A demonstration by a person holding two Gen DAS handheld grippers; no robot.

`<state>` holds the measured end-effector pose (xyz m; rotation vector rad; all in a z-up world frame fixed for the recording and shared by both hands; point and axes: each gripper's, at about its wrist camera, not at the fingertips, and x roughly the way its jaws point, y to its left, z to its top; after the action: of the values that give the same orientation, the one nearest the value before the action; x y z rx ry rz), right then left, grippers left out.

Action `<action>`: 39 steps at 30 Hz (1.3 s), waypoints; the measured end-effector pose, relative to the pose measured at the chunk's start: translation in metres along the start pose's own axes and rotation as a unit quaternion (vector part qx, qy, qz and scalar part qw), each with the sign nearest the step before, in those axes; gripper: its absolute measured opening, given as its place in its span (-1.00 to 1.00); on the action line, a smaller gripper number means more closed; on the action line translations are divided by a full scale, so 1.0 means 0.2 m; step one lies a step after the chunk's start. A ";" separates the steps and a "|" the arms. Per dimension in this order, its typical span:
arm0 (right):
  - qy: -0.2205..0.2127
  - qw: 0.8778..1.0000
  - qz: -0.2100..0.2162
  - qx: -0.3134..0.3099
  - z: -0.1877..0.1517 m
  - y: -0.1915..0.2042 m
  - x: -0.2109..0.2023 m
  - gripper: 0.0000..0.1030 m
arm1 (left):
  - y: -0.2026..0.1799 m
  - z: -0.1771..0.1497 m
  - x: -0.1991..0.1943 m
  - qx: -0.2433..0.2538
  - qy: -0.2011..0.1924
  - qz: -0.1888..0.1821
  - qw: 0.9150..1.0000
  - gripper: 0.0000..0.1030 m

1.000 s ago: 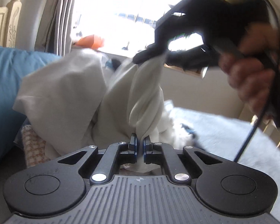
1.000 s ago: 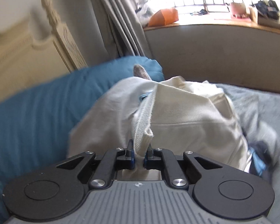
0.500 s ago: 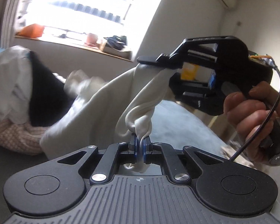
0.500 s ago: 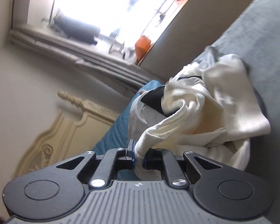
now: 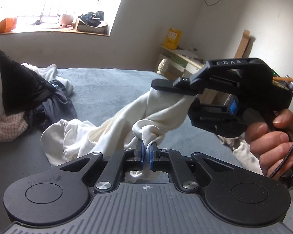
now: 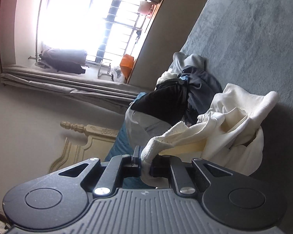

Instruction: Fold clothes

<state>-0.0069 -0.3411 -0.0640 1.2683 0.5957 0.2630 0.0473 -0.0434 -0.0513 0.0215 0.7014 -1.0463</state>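
A cream-white garment (image 5: 115, 124) hangs stretched between both grippers above the grey-blue bed (image 5: 111, 89). My left gripper (image 5: 146, 148) is shut on a bunched fold of it. In the left wrist view the right gripper (image 5: 166, 84), held by a hand (image 5: 271, 132), pinches another edge higher up to the right. The right wrist view is rolled sideways: my right gripper (image 6: 146, 156) is shut on a ribbed hem of the garment (image 6: 234, 128), whose rest sags onto the bed (image 6: 254, 39).
A pile of other clothes (image 5: 19, 97), black, dark grey, white and pink check, lies at the bed's left by a blue pillow (image 6: 119, 146) and cream headboard (image 6: 84, 142). A cluttered window sill (image 5: 48, 31) runs behind. Shelves (image 5: 181, 62) stand at the far right.
Both grippers have carried the white garment off the clothes pile and rightward over the open bed. The right gripper has rolled sideways. Both grips held throughout.
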 end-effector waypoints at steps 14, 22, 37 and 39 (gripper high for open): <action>-0.003 0.976 0.184 -0.114 0.22 0.10 -0.46 -0.80 | -0.59 0.16 -0.19 -0.055 -0.160 0.047 0.985 -0.94; -0.049 0.951 0.234 -0.198 0.25 0.48 -0.91 -0.79 | -0.89 0.25 -0.39 -0.052 -0.236 -0.030 0.970 -0.94; -0.043 0.967 0.139 -0.208 0.10 0.45 -0.88 -0.79 | -0.56 0.04 -0.22 -0.128 -0.149 -0.041 0.980 -0.93; -0.029 0.977 0.111 -0.179 0.12 0.32 -0.75 -0.79 | -0.41 0.02 -0.13 -0.144 -0.116 -0.015 0.983 -0.94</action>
<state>-0.1091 -0.4165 0.0425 0.9867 0.3365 0.4944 -0.0236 -0.0681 -0.0092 -0.3577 0.6346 -0.9496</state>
